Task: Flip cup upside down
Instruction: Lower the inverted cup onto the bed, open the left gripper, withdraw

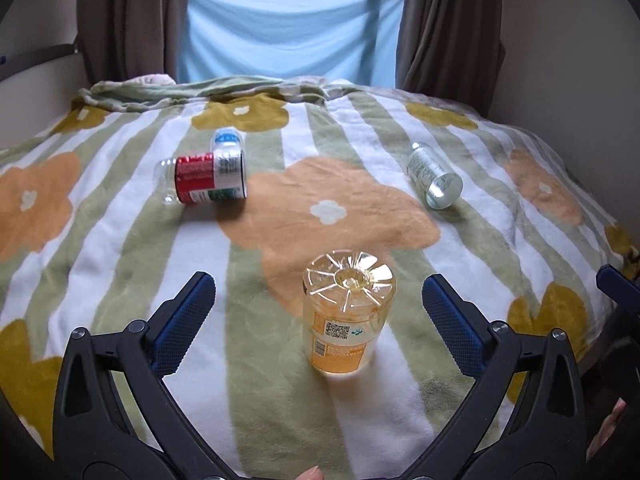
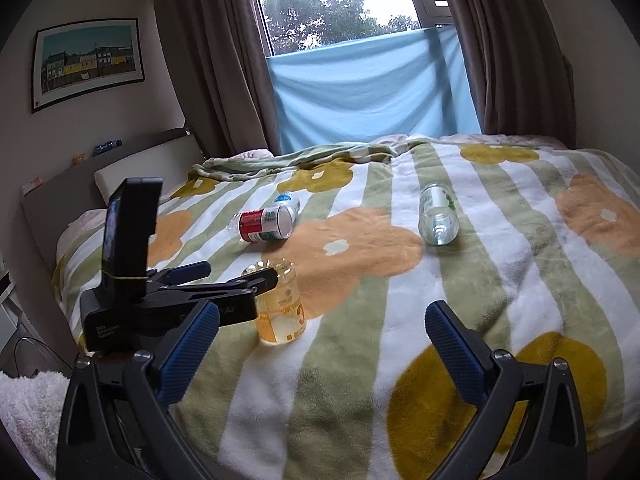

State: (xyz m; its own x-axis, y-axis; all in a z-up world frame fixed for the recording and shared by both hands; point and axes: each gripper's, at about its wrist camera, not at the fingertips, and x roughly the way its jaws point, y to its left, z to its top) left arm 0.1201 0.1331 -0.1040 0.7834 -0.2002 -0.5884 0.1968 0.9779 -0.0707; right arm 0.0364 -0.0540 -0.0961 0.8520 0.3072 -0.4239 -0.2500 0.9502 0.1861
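A clear yellowish plastic cup (image 1: 345, 316) with an orange label stands upside down on the flowered blanket, its ribbed base facing up. My left gripper (image 1: 316, 312) is open, its blue pads (image 1: 182, 324) on either side of the cup and apart from it. In the right wrist view the same cup (image 2: 280, 304) stands at centre left, with the left gripper (image 2: 236, 276) around its upper part. My right gripper (image 2: 322, 344) is open and empty, low over the blanket to the right of the cup.
A red-labelled bottle piece (image 1: 202, 179) lies on its side at the back left, with a blue-labelled one (image 1: 228, 141) behind it. A clear green-labelled bottle (image 1: 434, 176) lies at the back right. The flowered blanket (image 1: 340, 208) covers the bed; curtains and a blue sheet hang behind.
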